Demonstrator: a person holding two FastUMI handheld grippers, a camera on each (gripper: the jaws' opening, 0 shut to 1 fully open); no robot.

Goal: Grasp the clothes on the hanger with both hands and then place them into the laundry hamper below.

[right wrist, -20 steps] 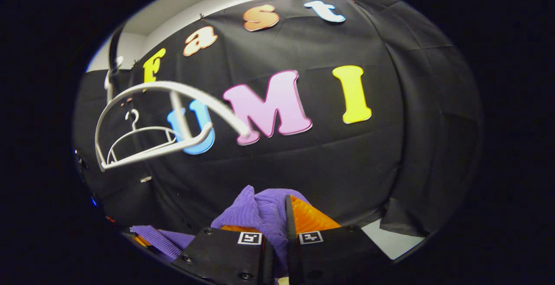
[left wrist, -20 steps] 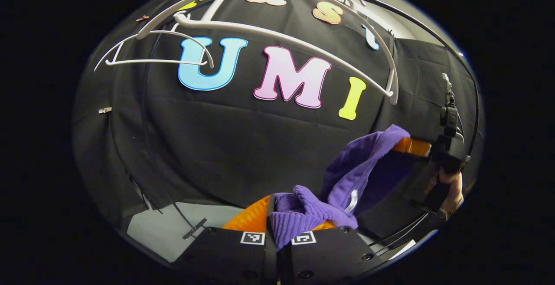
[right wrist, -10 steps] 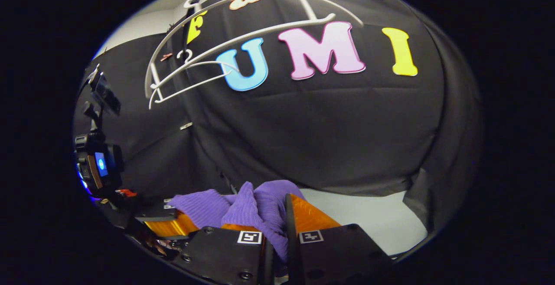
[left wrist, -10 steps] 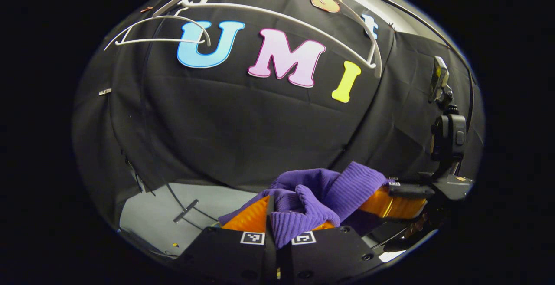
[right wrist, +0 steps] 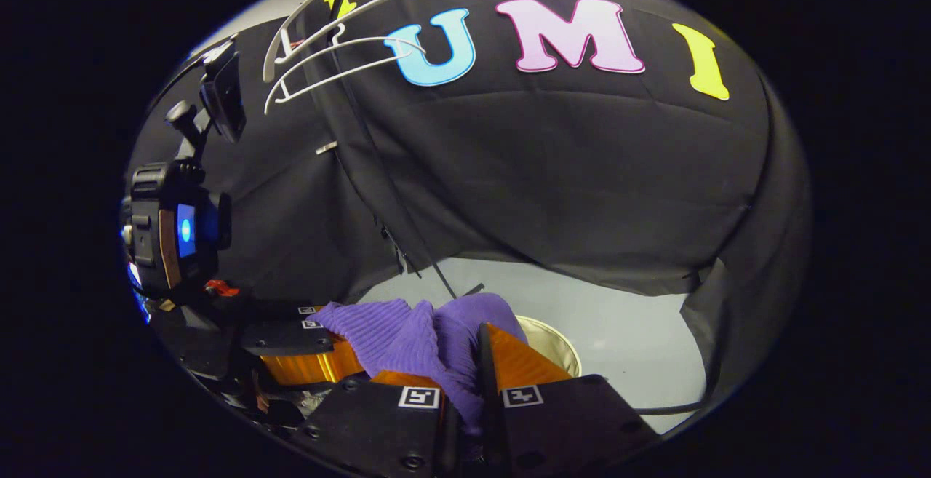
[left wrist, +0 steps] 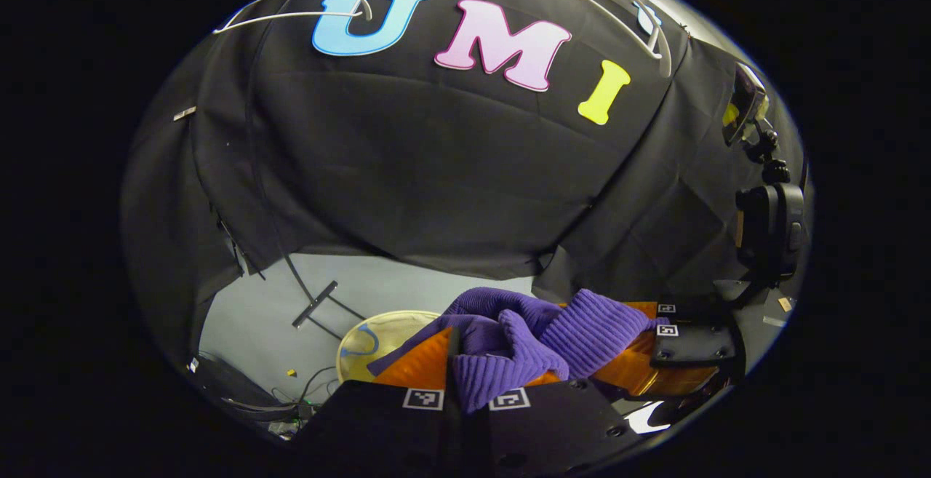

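Left gripper [left wrist: 473, 372] clamped on purple garment [left wrist: 509, 332], right gripper [right wrist: 465, 383] gripping its other end, garment off white hangers [right wrist: 342, 56], held above tan hamper [left wrist: 364, 336] on grey floor [left wrist: 407, 289]

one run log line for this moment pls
phase: carry to hamper | left tool: shut on purple garment | right tool: shut on it | hangers: bare | hamper: below, garment not in

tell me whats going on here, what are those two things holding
A person is working two handheld tools. The left tool and the right tool are both clamped on one purple knit garment, bunched between them. It is off the white hangers overhead and held above the round hamper on the floor, not yet released.
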